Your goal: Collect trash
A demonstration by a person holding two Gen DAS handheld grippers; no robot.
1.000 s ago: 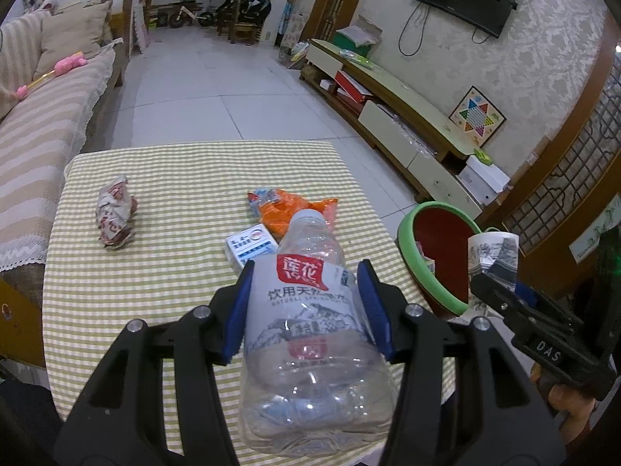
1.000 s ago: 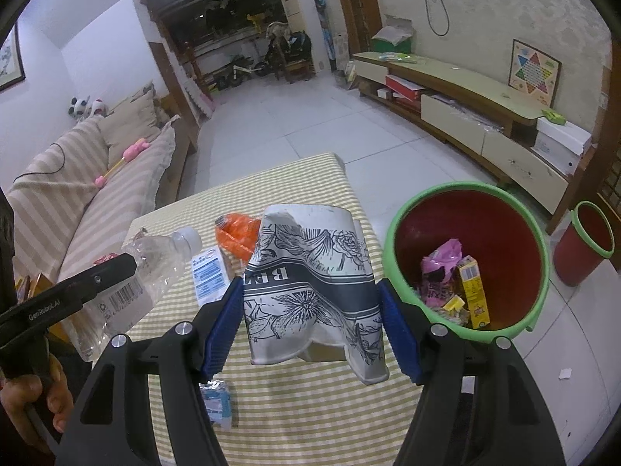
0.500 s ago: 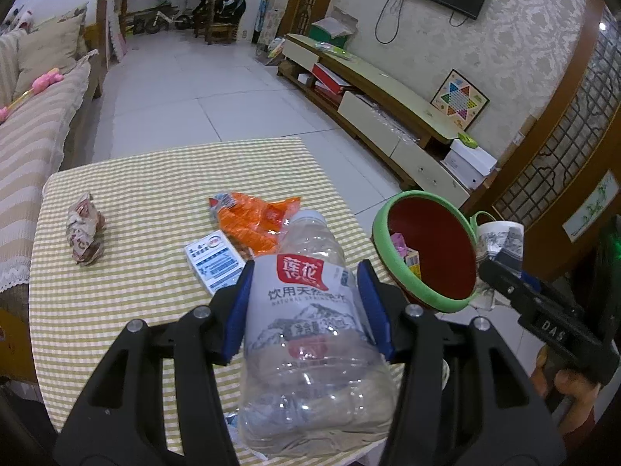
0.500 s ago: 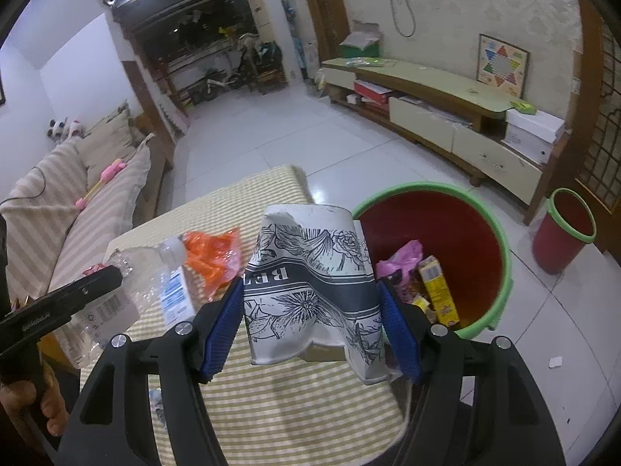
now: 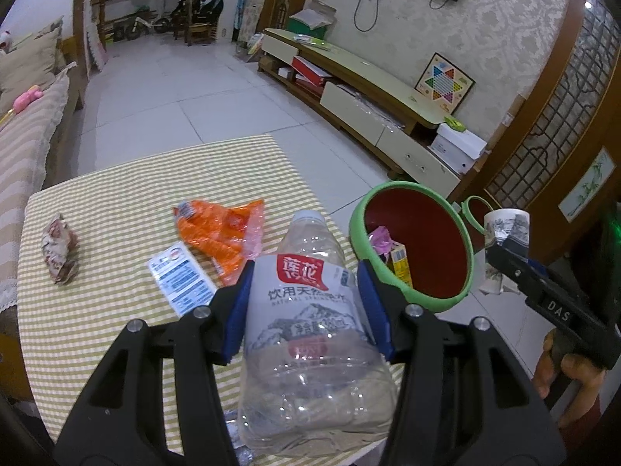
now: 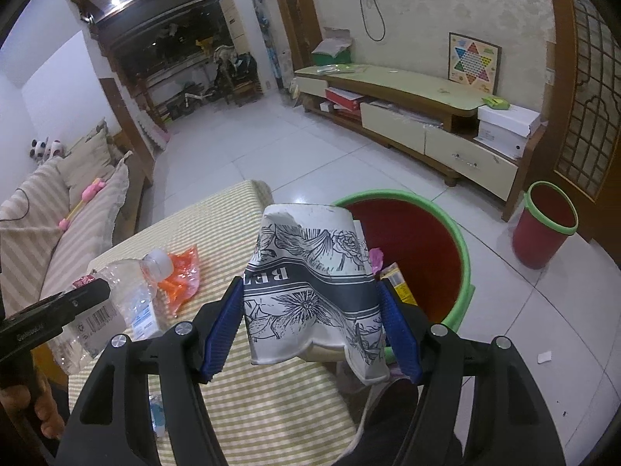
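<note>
My left gripper [image 5: 304, 303] is shut on an empty clear plastic bottle [image 5: 310, 334] with a red label, held above the table's near right part. My right gripper [image 6: 312, 322] is shut on a crushed paper cup [image 6: 310, 287] with a black flower print, held beside the red bin with a green rim [image 6: 462, 256]. The bin [image 5: 411, 299] stands on the floor right of the table and holds some trash. The cup also shows in the left wrist view [image 5: 504, 229].
On the checked tablecloth [image 5: 116, 194] lie an orange wrapper [image 5: 217, 229], a blue-and-white packet [image 5: 180, 272] and a crumpled wrapper [image 5: 60, 248]. A smaller red bin [image 6: 543, 229] stands by the door. A sofa [image 6: 46, 209] is left of the table.
Both grippers have swung right with their loads. The bin now sits nearer the middle of both views, and the table's trash has shifted left.
</note>
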